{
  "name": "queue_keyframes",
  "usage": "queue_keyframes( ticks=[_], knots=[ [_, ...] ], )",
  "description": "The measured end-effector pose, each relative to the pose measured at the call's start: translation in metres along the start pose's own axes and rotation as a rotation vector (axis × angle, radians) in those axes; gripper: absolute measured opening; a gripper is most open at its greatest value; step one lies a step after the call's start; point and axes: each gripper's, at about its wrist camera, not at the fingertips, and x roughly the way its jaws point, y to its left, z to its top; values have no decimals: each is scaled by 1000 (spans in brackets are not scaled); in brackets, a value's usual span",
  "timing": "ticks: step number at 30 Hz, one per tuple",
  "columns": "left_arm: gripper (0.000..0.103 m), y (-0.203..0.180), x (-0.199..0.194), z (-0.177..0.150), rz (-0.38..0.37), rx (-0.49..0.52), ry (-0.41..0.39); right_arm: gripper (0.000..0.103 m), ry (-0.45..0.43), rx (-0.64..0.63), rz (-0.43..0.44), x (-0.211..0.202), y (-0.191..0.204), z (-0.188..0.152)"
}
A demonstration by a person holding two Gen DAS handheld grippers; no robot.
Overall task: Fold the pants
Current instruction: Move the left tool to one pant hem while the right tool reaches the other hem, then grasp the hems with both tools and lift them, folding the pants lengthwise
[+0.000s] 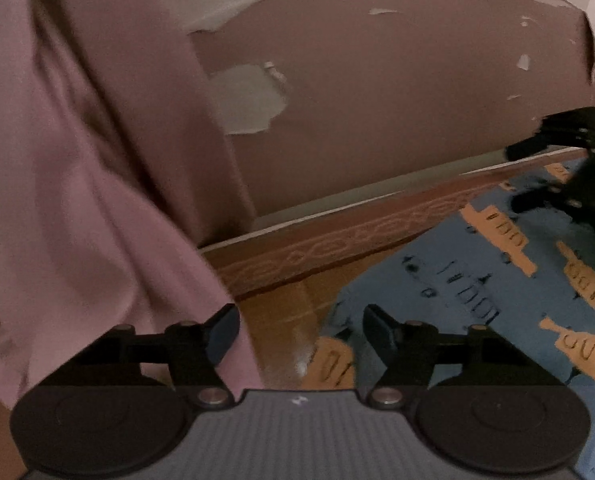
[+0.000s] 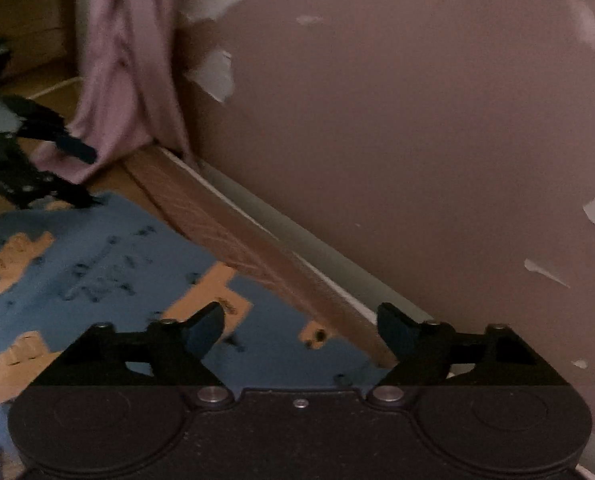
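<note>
Both the left gripper (image 1: pixel 301 334) and right gripper (image 2: pixel 299 330) gape wide, empty. Below them the blue pants (image 2: pixel 97 264) look soft and limp; pinch an edge.

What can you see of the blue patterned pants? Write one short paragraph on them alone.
The blue patterned pants look like soft cloth, blue with orange blocks and dark printed marks. They lie spread out and fairly flat on a brown surface, near a carved wooden edge below the wall. Only part shows in either view, so their whole shape cannot be told. Neither claw holds them.
</note>
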Motion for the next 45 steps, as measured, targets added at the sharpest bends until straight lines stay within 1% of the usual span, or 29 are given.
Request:
queue_keyframes(
  ticks=[1, 2, 3, 4, 5, 7, 8, 9, 10, 11, 12, 13, 15, 16, 18, 20, 23, 25, 30, 34, 37, 40, 43, 45],
  knots=[
    [72, -2, 2, 2, -10, 13, 3, 78, 10, 16, -6, 3, -3, 1],
    [65, -4, 4, 3, -12, 26, 16, 75, 19, 29, -4, 3, -7, 1],
    [53, -6, 8, 4, -4, 34, 35, 73, 27, 37, -1, 3, -10, 0],
    [46, -7, 12, 5, 5, 34, 57, 68, 36, 40, 4, 3, -12, -1],
    [34, -7, 17, 5, 12, 22, 87, 64, 49, 41, 13, 3, -14, -2],
    [27, -5, 16, 5, -5, -16, 89, 62, 59, 38, 24, 0, -16, -5],
    [18, -6, 15, 6, -19, -26, 94, 56, 64, 41, 31, -2, -16, -7],
    [14, -7, 16, 6, -25, -25, 99, 52, 64, 42, 37, -3, -16, -8],
    [12, -9, 15, 6, -19, -17, 102, 50, 65, 37, 38, -6, -15, -9],
    [7, -12, 15, 7, -8, -7, 104, 42, 67, 28, 39, -7, -16, -9],
    [6, -14, 13, 7, 5, 0, 101, 35, 69, 24, 42, -8, -15, -9],
    [5, -16, 12, 7, 20, 3, 97, 24, 72, 28, 43, -9, -14, -8],
    [3, -21, 7, 8, 49, 8, 85, 14, 76, 32, 34, -10, -11, -9],
    [3, -23, 4, 8, 60, 10, 76, 12, 76, 29, 25, -11, -8, -10],
    [3, -29, -2, 6, 88, 24, 55, 4, 77, 27, -12, -14, -1, -12],
    [2, -34, -11, 6, 110, 28, 27, 3, 67, 13, -59, -19, 9, -13],
    [2, -41, -34, 3, 143, 34, -37, 3, 1, -35, -124, -41, 29, -14],
    [2, -46, -51, 1, 160, 46, -81, 3, -59, -43, -151, -65, 38, -15],
    [2, -59, -104, -9, 162, 41, -185, 3, -203, -99, -194, -139, 64, -24],
    [2, -72, -148, -23, 165, 53, -252, 3, -268, -127, -201, -198, 89, -39],
    [2, -86, -176, -38, 160, 91, -282, 3, -280, -148, -203, -232, 113, -54],
    [2, -102, -200, -60, 154, 152, -286, 3, -274, -189, -211, -257, 144, -73],
    [2, -117, -216, -84, 129, 178, -254, 3, -247, -210, -206, -277, 174, -96],
    [3, -126, -218, -102, 114, 202, -217, 3, -218, -227, -200, -284, 195, -111]
  ],
)
